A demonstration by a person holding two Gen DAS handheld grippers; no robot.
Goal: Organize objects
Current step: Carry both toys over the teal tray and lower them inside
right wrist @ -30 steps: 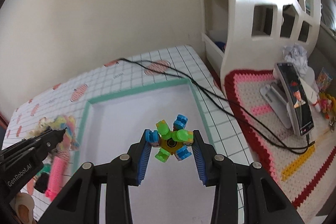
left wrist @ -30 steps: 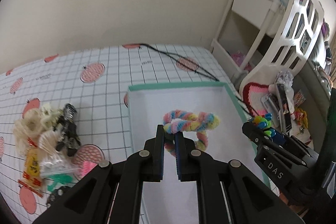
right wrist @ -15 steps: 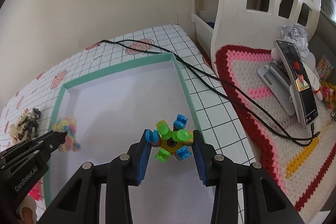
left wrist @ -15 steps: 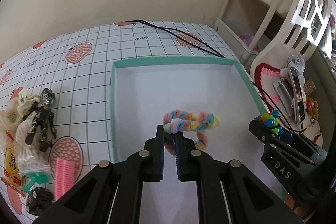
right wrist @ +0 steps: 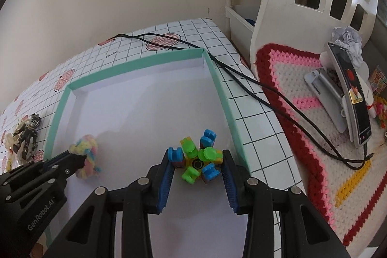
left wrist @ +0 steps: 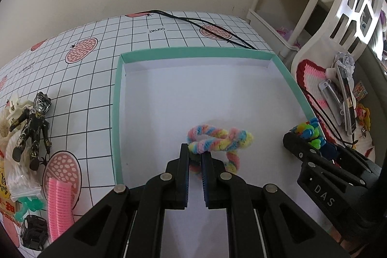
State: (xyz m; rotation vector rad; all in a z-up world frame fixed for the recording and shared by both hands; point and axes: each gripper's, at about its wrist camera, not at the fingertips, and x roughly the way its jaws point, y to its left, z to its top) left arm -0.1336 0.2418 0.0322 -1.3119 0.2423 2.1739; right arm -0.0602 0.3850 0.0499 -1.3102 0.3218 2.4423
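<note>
Inside the roomy teal-rimmed tray (left wrist: 116, 113), left tool (left wrist: 195, 156) pinches fuzzy twist (left wrist: 219, 139), right tool (right wrist: 197, 165) clamps block toy (right wrist: 197, 156).

Left wrist view looks forward and down along its fingers, close over the tray (left wrist: 116, 113), wall at 12 o'clock; right wrist view does likewise beside it; both share the tray (right wrist: 225, 98), each showing the other gripper, at 3 and 9 o'clock.
</note>
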